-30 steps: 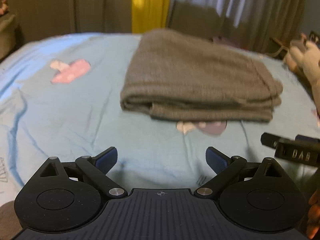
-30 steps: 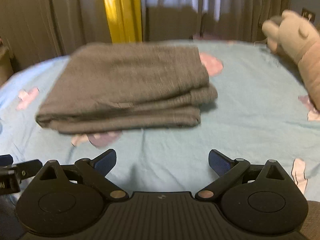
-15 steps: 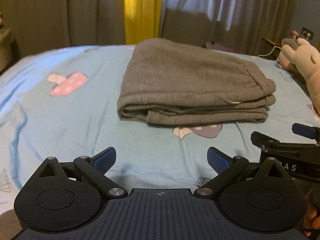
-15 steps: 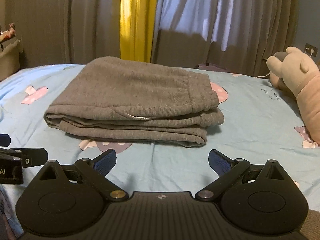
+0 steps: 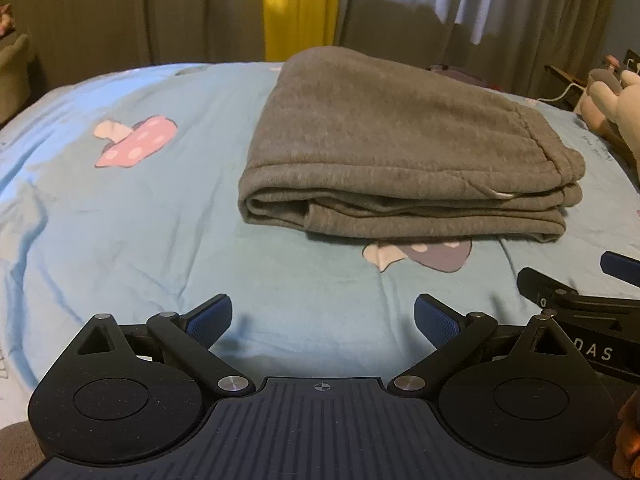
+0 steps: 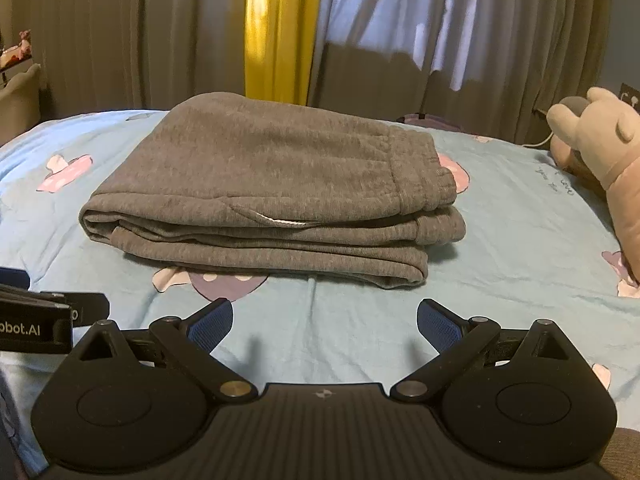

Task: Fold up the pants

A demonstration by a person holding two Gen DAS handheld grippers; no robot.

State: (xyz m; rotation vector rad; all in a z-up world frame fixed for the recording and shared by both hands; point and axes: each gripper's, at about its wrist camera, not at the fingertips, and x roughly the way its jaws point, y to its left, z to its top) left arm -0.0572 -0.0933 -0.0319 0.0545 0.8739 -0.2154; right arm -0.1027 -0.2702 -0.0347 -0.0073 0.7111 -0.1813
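Note:
The grey pants (image 5: 392, 152) lie folded into a thick stack on the light blue bed sheet (image 5: 120, 208); they also show in the right wrist view (image 6: 272, 188), waistband to the right. My left gripper (image 5: 323, 320) is open and empty, held back from the stack's near edge. My right gripper (image 6: 325, 322) is open and empty, also short of the stack. The right gripper shows at the right edge of the left wrist view (image 5: 580, 300), and the left gripper at the left edge of the right wrist view (image 6: 36, 316).
A beige plush toy (image 6: 600, 152) lies on the bed at the right. Grey and yellow curtains (image 6: 276, 32) hang behind the bed. The sheet carries mushroom prints (image 5: 136, 140). A cable and socket (image 5: 560, 92) are at the far right.
Both grippers have drawn slightly back and steadied; the view is sharper than a second ago. The pants have not moved and both grippers stay open.

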